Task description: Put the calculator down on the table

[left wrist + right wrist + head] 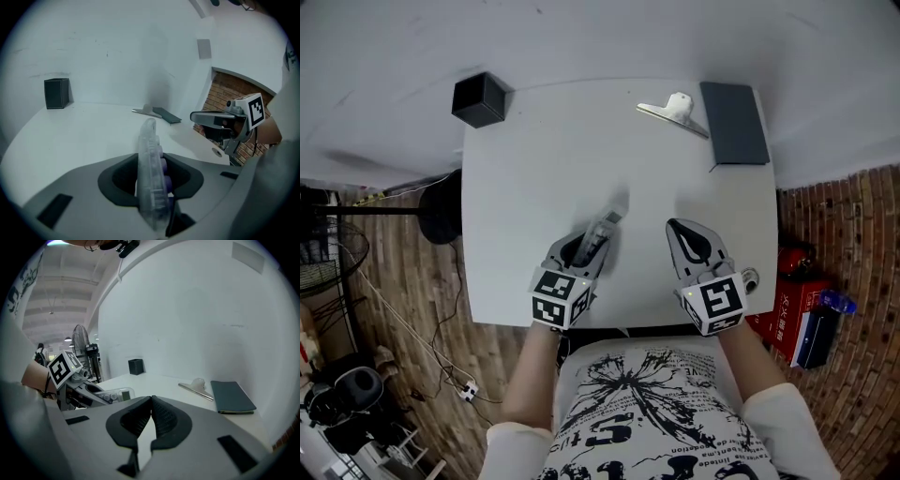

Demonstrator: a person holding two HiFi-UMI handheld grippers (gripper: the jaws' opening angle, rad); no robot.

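Observation:
A clear plastic calculator point(600, 234) with purple keys stands edge-on between the jaws of my left gripper point(598, 246), low over the near part of the white table point(534, 169). In the left gripper view the calculator point(149, 136) rises upright out of the gripper point(151, 158), whose pads press on both of its sides. My right gripper point(675, 227) hovers to the right of it over the table, shut with nothing in it; its pads meet in the right gripper view point(151, 400). That view also shows the calculator point(110, 395) at the left.
At the table's far left corner stands a black box point(480, 99). A metal clip point(673, 111) and a dark notebook point(734, 122) lie at the far right. A fan stand point(441, 206) is on the floor to the left, red items point(792, 305) to the right.

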